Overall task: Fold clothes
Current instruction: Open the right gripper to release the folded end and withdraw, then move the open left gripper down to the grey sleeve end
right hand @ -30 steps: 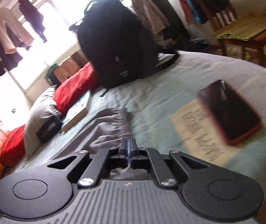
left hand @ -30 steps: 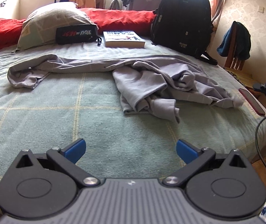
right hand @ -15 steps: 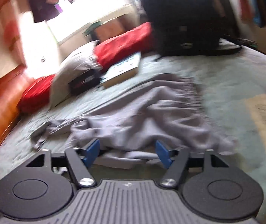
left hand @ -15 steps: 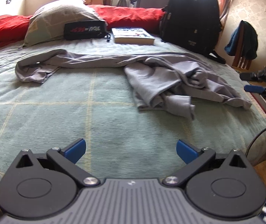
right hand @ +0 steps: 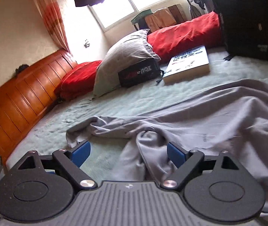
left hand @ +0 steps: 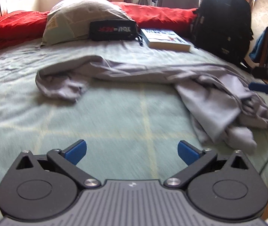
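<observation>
Here, nearest my left camera, the left gripper (left hand: 132, 151) has its blue-padded fingers (left hand: 76, 151) spread wide with nothing between them, poised over a bare stretch of the pale green checked blanket (left hand: 115, 124). On my right camera the right gripper (right hand: 128, 153) is likewise wide open and holds nothing; a bunched fold of the grey garment (right hand: 199, 126) lies in the gap between its fingers, though I cannot tell whether either pad touches the cloth. Through the left camera the same grey garment (left hand: 205, 96) sprawls unfolded across the middle of the bed, one long crumpled strip running toward the left and a heaped mass lying to the right near the bed's edge, where I also see one blue finger of the right gripper (left hand: 261, 87) poking in just beside the cloth. Beyond the garment, well apart from it, a paperback book (left hand: 165, 39) lies flat on the blanket, with a black pouch (left hand: 113, 30) with red and white lettering just beside it, leaning against a grey pillow (left hand: 77, 18). Behind those runs a red quilt (left hand: 160, 15), and a black backpack (left hand: 226, 20) stands upright at the far right corner. On my right camera a wooden headboard (right hand: 21, 92) lines the left side, below a bright window (right hand: 126, 1).
</observation>
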{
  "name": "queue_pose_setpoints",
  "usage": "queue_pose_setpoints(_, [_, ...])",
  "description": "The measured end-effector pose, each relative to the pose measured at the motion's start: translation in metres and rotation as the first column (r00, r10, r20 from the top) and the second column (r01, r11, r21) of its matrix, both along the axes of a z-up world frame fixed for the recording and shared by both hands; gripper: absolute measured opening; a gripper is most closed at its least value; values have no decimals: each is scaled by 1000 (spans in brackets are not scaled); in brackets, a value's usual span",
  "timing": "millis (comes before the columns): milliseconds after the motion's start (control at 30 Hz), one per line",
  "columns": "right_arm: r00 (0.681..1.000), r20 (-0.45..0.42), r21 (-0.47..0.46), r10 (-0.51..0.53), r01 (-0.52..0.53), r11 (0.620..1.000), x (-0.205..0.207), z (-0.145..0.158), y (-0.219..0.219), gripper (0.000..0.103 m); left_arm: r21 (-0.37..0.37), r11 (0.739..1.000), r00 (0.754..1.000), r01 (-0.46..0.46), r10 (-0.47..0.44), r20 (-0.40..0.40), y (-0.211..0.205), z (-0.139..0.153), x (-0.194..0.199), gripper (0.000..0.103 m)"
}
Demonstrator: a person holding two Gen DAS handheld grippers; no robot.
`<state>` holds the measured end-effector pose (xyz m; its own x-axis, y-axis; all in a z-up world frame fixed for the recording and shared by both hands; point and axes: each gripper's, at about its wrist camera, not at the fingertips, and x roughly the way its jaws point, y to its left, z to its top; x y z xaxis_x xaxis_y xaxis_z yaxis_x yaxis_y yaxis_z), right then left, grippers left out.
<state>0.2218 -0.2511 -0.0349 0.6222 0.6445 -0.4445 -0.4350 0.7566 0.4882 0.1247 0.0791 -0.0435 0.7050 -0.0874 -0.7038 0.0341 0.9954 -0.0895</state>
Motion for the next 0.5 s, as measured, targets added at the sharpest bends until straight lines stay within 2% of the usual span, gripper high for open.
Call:
queue_pose_setpoints(100, [1000, -25, 28, -2, 3, 1000, 8, -7, 3, 92, 21, 1000, 1000, 1, -2, 14, 10, 0, 28, 102])
queue_pose_setpoints(267, [998, -51, 10, -41, 41, 999, 18, -16, -5, 94, 17, 1000, 998, -7, 6, 64, 30, 1, 73, 102])
queue_pose_setpoints(400, [995, -56, 28, -78, 80, 996, 23, -16, -13, 95, -8, 999, 995, -47, 47, 89, 56, -4, 110, 102])
queue_pose_setpoints(500, [994, -60, 24, -92, 94, 995, 26, -18, -14, 95, -67, 991, 990, -113, 118, 73, 83, -18, 134, 102])
